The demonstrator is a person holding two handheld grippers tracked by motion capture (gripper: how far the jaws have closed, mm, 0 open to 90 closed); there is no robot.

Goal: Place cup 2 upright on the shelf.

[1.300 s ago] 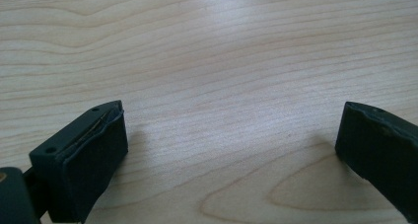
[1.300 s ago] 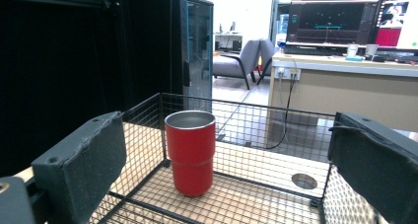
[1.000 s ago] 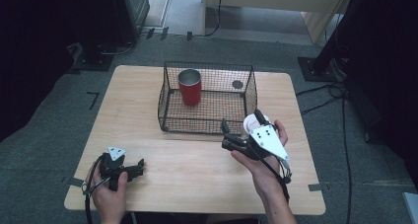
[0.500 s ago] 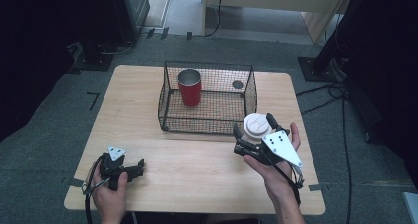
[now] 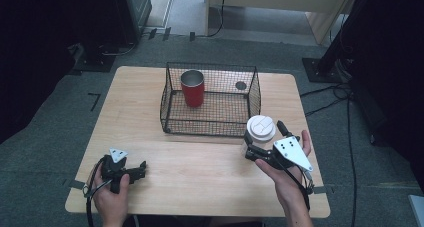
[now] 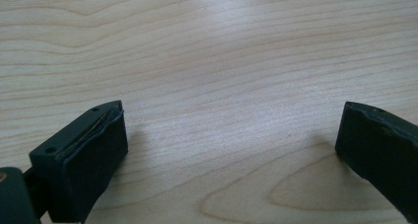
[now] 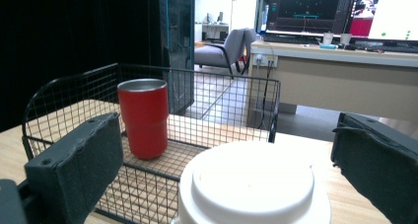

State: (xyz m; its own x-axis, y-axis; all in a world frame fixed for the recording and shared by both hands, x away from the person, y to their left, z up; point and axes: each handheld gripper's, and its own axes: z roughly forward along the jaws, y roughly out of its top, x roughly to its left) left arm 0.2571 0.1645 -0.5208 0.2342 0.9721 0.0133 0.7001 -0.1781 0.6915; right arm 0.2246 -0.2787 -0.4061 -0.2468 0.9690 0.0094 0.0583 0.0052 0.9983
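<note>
A white lidded paper cup (image 5: 261,126) stands upright on the wooden table (image 5: 200,162), just in front of the wire basket's (image 5: 210,66) right front corner. My right gripper (image 5: 264,133) reaches around it from the near side. In the right gripper view the cup's lid (image 7: 251,184) sits between the two wide-apart jaws of the right gripper (image 7: 226,150), with a gap on each side. A red metal tumbler (image 5: 192,89) stands inside the basket at its left; it also appears behind the wire (image 7: 143,118). My left gripper (image 5: 139,169) rests open at the table's near left, over bare wood (image 6: 231,150).
A small dark disc (image 5: 241,85) lies in the basket's far right corner. The table's edge runs close on the right of the cup. Cables lie on the floor (image 5: 325,94) to the right. A desk with monitors (image 7: 340,12) stands beyond the table.
The right gripper has swung from the basket's front to the right and back toward me. The cup, tilted in the gripper a second ago, now stands upright. The left gripper stayed still.
</note>
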